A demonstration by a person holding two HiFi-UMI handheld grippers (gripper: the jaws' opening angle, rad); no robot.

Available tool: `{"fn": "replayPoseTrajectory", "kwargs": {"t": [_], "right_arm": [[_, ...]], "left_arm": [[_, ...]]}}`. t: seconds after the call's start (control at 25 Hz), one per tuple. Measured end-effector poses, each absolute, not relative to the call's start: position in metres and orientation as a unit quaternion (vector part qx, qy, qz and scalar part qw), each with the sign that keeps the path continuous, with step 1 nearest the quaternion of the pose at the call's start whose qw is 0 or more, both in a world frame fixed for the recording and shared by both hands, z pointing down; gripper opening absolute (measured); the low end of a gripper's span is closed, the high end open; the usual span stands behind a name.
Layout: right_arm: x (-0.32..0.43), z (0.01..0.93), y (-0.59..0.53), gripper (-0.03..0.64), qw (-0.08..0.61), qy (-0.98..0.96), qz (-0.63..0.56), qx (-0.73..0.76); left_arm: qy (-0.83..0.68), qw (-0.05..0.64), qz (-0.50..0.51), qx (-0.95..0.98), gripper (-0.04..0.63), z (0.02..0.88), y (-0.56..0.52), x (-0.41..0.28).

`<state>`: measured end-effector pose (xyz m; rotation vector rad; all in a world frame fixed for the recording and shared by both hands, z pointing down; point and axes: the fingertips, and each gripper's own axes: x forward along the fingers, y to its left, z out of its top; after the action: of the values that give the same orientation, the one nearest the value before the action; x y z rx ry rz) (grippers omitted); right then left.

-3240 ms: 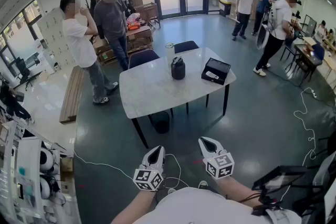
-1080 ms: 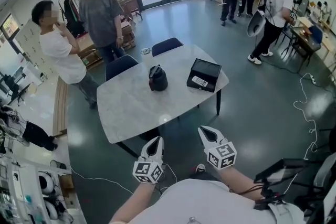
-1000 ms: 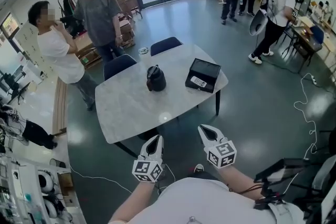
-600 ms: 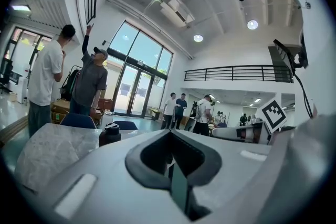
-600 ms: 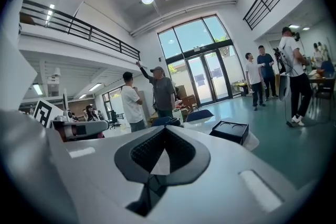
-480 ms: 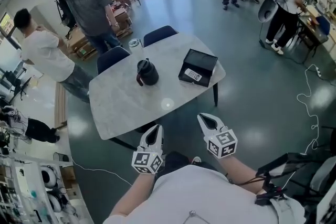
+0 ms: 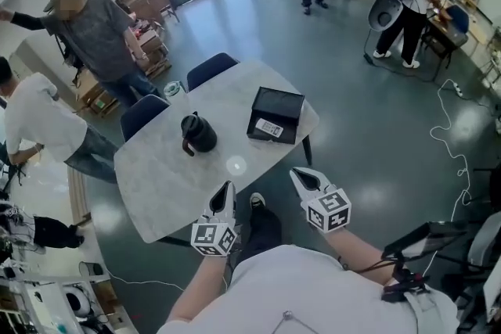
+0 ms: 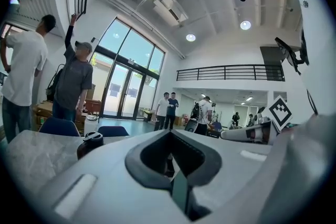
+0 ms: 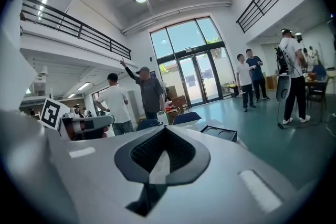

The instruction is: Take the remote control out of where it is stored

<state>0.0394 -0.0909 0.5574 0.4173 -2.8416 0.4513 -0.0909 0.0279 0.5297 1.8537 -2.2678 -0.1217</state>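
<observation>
In the head view, the small pale remote control (image 7: pixel 268 128) lying in the open black rectangular box (image 7: pixel 282 105) is too small for its buttons or print to be read. The person in a white shirt (image 7: pixel 35 117) beside the pale marble-topped table (image 7: pixel 156 176) is cut off by the left edge. In the left gripper view, the left gripper's (image 8: pixel 170 165) own grey body hides the box and most of the table, leaving only the top of the dark rounded jug (image 8: pixel 89 143) showing. In the right gripper view, only the box's far rim clears the right gripper (image 9: pixel 159 159), so the remote inside is hidden.
</observation>
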Motion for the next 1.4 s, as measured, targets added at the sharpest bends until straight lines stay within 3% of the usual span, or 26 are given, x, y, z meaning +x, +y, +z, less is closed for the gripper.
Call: {"fn": "replayPoseTrajectory", "kwargs": {"t": [0.64,1.08,1.2,1.32,1.4], "right_arm": [[-0.129,0.570,-0.248,0.026,0.167,-0.952,0.164,0.199],[-0.160,0.584,-0.327,0.026,0.173,-0.933,0.192,0.252],[-0.152,0.588,-0.345,0.026,0.173,-0.930,0.199,0.257],[-0.125,0.584,-0.364,0.026,0.169,-0.927,0.201,0.268],[-0.107,0.585,-0.375,0.026,0.167,-0.920,0.211,0.285]], "left_arm": [[-0.714,0.142,-0.049,0.683,0.000,0.546,-0.151,-0.269],[-0.655,0.184,-0.004,0.733,0.000,0.584,-0.249,-0.299],[-0.625,0.195,0.065,0.753,0.000,0.612,-0.276,-0.287],[-0.561,0.200,0.209,0.776,0.002,0.660,-0.297,-0.251],[-0.504,0.174,0.316,0.785,0.038,0.697,-0.305,-0.233]]}}
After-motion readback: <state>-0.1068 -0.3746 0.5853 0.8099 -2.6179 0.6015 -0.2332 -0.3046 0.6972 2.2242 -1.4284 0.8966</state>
